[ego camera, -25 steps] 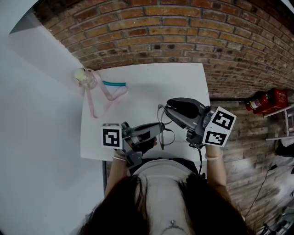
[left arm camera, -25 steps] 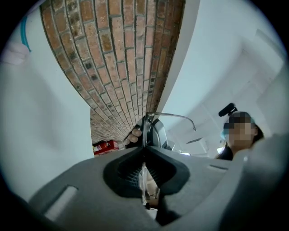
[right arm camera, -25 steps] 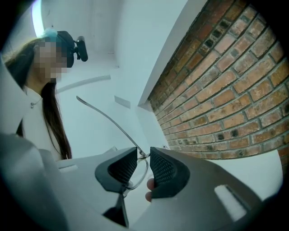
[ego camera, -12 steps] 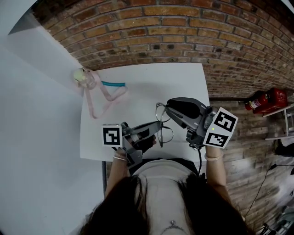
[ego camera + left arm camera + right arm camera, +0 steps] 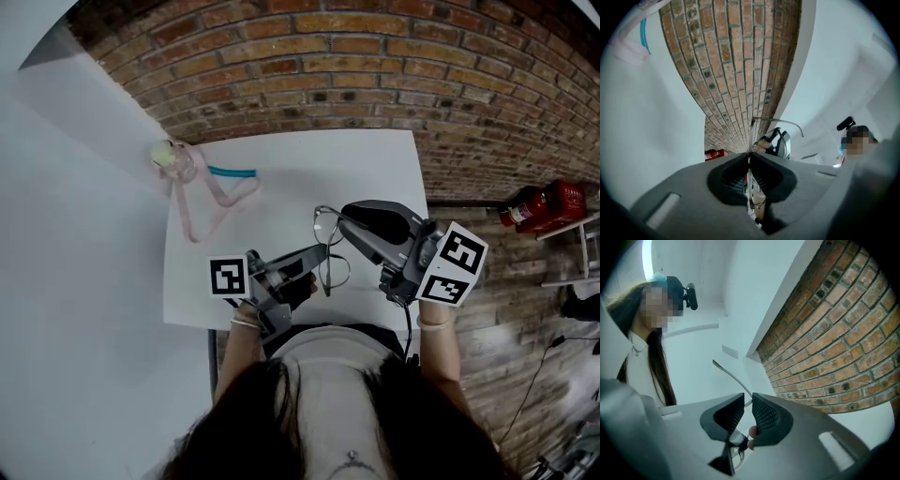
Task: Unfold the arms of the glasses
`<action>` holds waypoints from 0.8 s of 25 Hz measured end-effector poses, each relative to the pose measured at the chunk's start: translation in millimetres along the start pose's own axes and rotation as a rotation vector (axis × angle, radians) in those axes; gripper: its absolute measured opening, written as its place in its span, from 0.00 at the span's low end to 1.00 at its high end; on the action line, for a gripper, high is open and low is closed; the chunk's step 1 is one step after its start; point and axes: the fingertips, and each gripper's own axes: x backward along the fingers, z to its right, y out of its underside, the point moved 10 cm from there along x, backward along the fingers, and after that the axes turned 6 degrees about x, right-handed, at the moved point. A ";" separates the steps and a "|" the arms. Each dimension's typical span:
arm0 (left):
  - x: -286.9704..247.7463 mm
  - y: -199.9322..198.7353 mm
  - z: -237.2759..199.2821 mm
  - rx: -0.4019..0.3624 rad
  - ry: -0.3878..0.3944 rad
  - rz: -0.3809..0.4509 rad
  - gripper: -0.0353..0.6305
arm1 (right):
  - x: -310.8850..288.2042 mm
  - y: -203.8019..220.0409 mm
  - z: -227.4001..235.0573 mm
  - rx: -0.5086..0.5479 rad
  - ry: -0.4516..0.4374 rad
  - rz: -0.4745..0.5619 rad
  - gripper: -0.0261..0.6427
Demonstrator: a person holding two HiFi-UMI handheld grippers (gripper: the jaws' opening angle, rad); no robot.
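Thin wire-rimmed glasses [image 5: 327, 249] hang above the near part of the white table [image 5: 281, 202], held between both grippers. My left gripper [image 5: 322, 256] comes in from the left and is shut on the frame; in the left gripper view the rim runs edge-on through the closed jaws [image 5: 749, 158], and one curved arm [image 5: 780, 122] sticks out beyond them. My right gripper [image 5: 343, 221] reaches in from the right and is shut on the other arm of the glasses [image 5: 729, 374], which passes between its ribbed pads [image 5: 764, 414] and points away.
A pink strap [image 5: 211, 192] with a teal piece [image 5: 232, 172] and a small clear object [image 5: 173, 157] lie at the table's far left corner. A brick wall [image 5: 375, 66] runs behind the table. A red fire extinguisher [image 5: 544, 204] lies on the floor at right.
The glasses have shifted a little left and away from me. The right gripper has turned with its arm of the glasses, and the left gripper has followed slightly.
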 end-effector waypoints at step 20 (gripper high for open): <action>6.0 -9.9 -2.0 0.006 -0.027 0.067 0.09 | 1.4 -11.1 -8.0 0.020 -0.025 0.036 0.11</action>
